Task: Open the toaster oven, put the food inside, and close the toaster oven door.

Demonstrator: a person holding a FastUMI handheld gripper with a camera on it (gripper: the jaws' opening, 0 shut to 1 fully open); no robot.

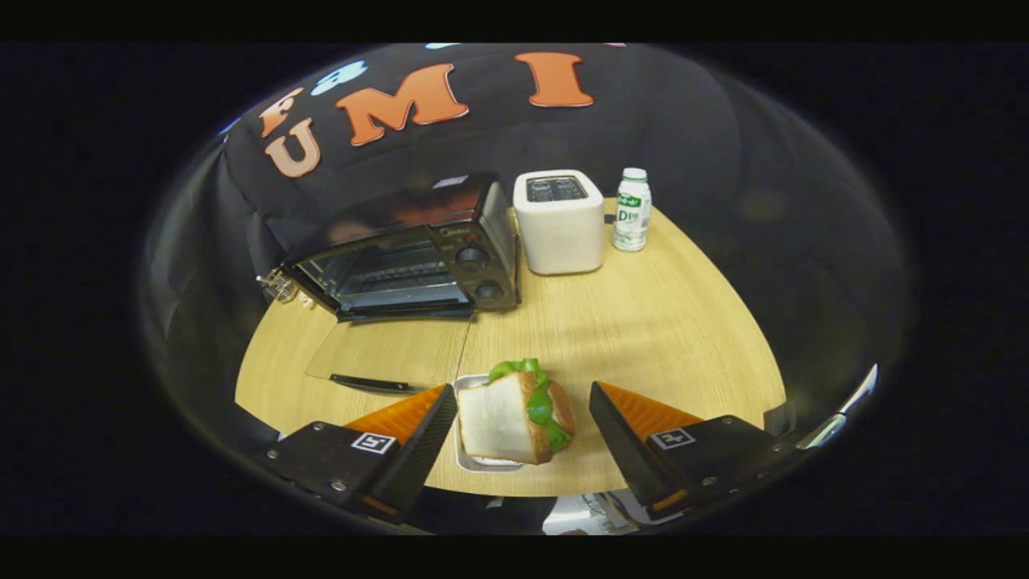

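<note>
A black toaster oven (418, 249) stands at the back left of the wooden table (643, 322), and its glass door (386, 354) is folded down flat onto the tabletop. The rack inside shows through the opening. A sandwich (514, 414) with white bread and green lettuce sits in a small metal tray (465, 454) near the table's front edge. My gripper (522, 418) is open, one finger on each side of the sandwich. The left finger is close beside the bread; the right finger stands apart from it.
A white pop-up toaster (559, 221) stands right of the oven, with a small white bottle (632, 209) with a green label beside it. Some small shiny items (281, 285) lie left of the oven. Bare wood lies between the sandwich and the oven door.
</note>
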